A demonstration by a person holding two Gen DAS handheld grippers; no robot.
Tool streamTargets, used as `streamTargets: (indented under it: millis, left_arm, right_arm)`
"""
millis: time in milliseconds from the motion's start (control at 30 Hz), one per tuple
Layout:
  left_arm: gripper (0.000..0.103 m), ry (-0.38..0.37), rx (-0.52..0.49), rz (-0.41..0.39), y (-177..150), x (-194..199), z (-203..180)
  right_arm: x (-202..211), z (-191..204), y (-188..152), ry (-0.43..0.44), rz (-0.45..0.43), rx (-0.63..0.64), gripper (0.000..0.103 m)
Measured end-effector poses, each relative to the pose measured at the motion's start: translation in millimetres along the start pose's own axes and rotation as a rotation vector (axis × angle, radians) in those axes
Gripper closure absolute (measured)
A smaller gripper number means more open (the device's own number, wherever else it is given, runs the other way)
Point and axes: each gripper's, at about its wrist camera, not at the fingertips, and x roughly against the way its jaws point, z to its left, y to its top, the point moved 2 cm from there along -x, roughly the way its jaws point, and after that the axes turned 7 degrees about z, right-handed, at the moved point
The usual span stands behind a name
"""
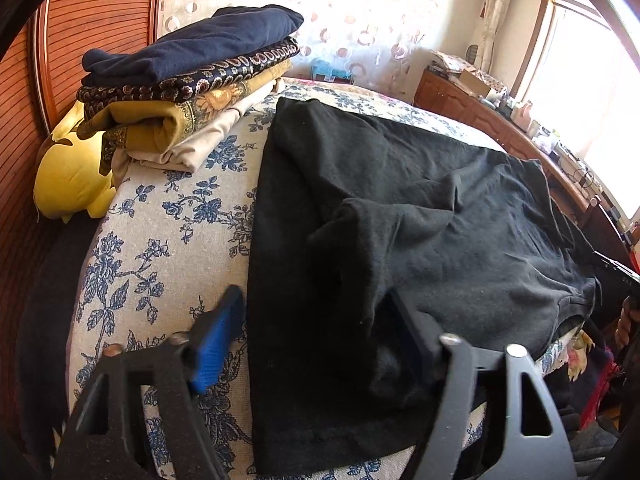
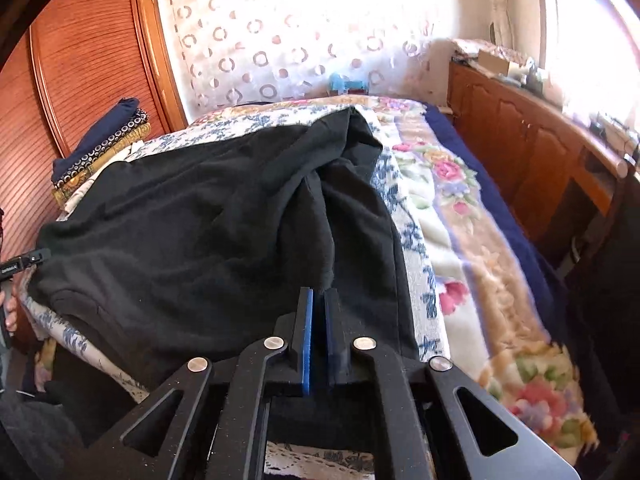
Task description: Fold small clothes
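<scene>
- Left wrist view: the black garment (image 1: 400,216) lies spread over the blue-flowered cloth (image 1: 168,216) on the bed, beside a stack of folded clothes (image 1: 188,80). The left gripper (image 1: 312,312) stands spread wide astride the garment's near fold, its pads not pressing it.
- Right wrist view: the right gripper (image 2: 319,300) is nearly pressed together over the garment's near edge; whether it pinches fabric cannot be told.

A T-shirt (image 1: 420,216) is spread on a bed (image 1: 160,240); folded clothes (image 1: 188,92) are stacked behind it, to the left.
</scene>
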Motion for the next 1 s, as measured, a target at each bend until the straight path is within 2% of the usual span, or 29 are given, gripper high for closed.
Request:
streamTargets:
  millis: [33,100,133,167,233,367,567,800,1000]
  left_arm:
    - [0.04,-0.005,0.002,-0.001,-0.4,0.4,0.4]
    - [0.052,-0.014,0.002,-0.001,-1.2,1.0,0.1]
    - [0.064,-0.024,0.001,0.002,-1.3,0.9,-0.2]
    - [0.083,-0.046,-0.002,0.009,-1.4,0.6,-1.9]
    - [0.095,-0.078,-0.009,-0.001,-0.3,4.7,-8.4]
    - [0.096,-0.144,-0.053,-0.064,12.0,28.3,-33.7]
    - [0.096,-0.254,-0.174,-0.117,48.1,53.3,-96.7]
    - [0.096,-0.358,-0.346,-0.113,97.4,54.1,-193.6]
    - [0.096,-0.43,-0.475,-0.082,116.0,48.6,-273.5]
  right_arm:
    - [3.0,2.4,1.9,-0.007,-0.013,0.006,0.083]
    - [6.6,8.9,6.0,-0.006,-0.036,0.018,0.069]
    - [8.0,11.5,7.4,-0.007,-0.042,0.023,0.058]
    - [7.9,13.9,7.5,-0.01,-0.045,0.028,0.055]
    - [5.4,20.0,7.5,0.001,-0.048,0.041,0.053]
    - [1.0,30.1,4.7,0.027,-0.043,0.053,0.053]
    - [3.8,34.0,-0.9,0.082,-0.05,0.06,0.053]
    - [6.8,18.2,-10.6,0.096,-0.06,0.012,0.052]
    - [17.2,-0.1,-18.8,0.098,-0.09,-0.023,0.052]
